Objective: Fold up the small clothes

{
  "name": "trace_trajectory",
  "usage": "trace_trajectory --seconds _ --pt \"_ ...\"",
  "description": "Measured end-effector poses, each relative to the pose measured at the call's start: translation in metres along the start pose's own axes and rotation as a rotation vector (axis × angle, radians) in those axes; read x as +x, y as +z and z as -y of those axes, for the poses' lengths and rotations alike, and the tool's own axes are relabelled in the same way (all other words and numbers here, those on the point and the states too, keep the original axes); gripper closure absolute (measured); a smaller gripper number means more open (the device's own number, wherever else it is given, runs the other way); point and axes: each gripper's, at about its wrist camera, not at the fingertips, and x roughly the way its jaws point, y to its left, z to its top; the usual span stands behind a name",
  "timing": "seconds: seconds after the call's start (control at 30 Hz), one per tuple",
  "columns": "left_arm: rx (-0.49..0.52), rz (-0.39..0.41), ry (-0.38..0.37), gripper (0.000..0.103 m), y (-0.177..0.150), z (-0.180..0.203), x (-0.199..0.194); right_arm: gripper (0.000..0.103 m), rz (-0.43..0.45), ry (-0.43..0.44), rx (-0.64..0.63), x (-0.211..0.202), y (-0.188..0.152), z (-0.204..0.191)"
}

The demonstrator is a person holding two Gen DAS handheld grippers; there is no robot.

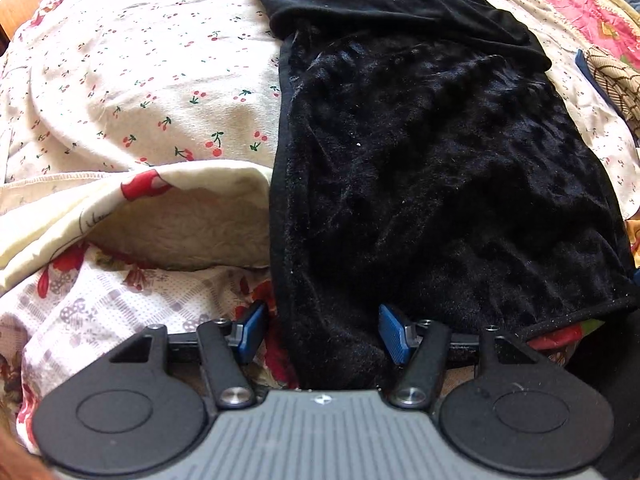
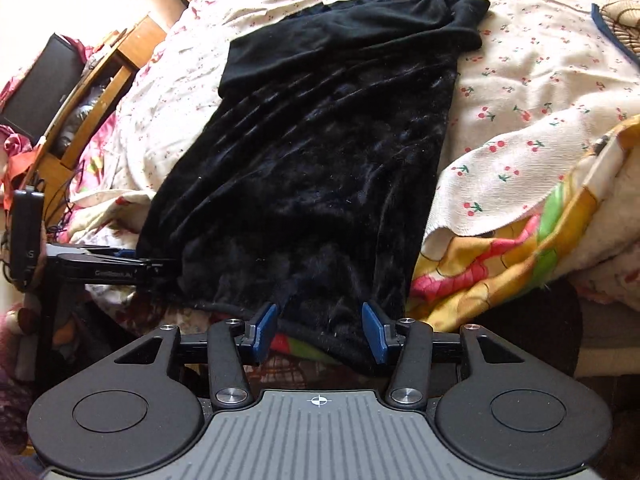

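On the bed (image 1: 140, 60), the limp, plush black garment (image 1: 440, 160) drapes; my left fingers (image 1: 322, 332) and right fingers (image 2: 320, 332) stand apart, straddling its near hem, the best hold.

Black garment (image 1: 420, 168): plush velvet cloth, faint sheen; folded top part matt knit. Cherry-print sheet (image 1: 140, 72): thin matt cotton, creased. Wooden shelf (image 2: 116, 76), upper left of right wrist view: bare, yellowish.

Each handheld gripper, the left gripper (image 1: 322, 330) and the right gripper (image 2: 319, 330), has a ribbed grey body marked with a small white crosshair, two round black discs, black link arms pinned with silver screws, and blue ribbed finger pads (image 1: 393, 332).
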Motion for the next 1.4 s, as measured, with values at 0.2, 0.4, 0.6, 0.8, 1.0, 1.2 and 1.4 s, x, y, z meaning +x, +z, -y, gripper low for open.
trace_trajectory --seconds 0.2,0.4,0.6,0.8,1.0,1.2,1.4 --pt "0.012 0.005 0.002 0.031 0.002 0.003 0.001 0.056 -0.066 -0.113 -0.126 -0.008 -0.015 -0.007" --pt "-0.014 0.008 -0.017 0.031 0.001 -0.002 -0.002 0.062 -0.010 -0.214 -0.232 0.006 -0.024 -0.019" --pt "-0.015 -0.014 0.014 0.033 0.000 -0.004 -0.003 0.094 0.043 -0.228 -0.284 -0.008 -0.032 -0.033" --pt "0.025 -0.070 0.046 0.037 0.002 0.000 0.004 0.095 -0.032 -0.230 -0.311 -0.004 -0.033 -0.031" --pt "-0.002 -0.063 0.004 0.045 0.003 -0.006 -0.002 0.093 -0.003 -0.175 -0.270 -0.008 -0.031 -0.026" --pt "-0.036 -0.059 0.004 0.044 -0.002 -0.015 -0.009 0.086 -0.040 -0.149 -0.245 -0.005 -0.031 -0.022" --pt "-0.053 -0.039 0.024 0.041 0.000 -0.011 -0.008 0.063 0.009 -0.110 -0.256 -0.006 -0.030 -0.019"
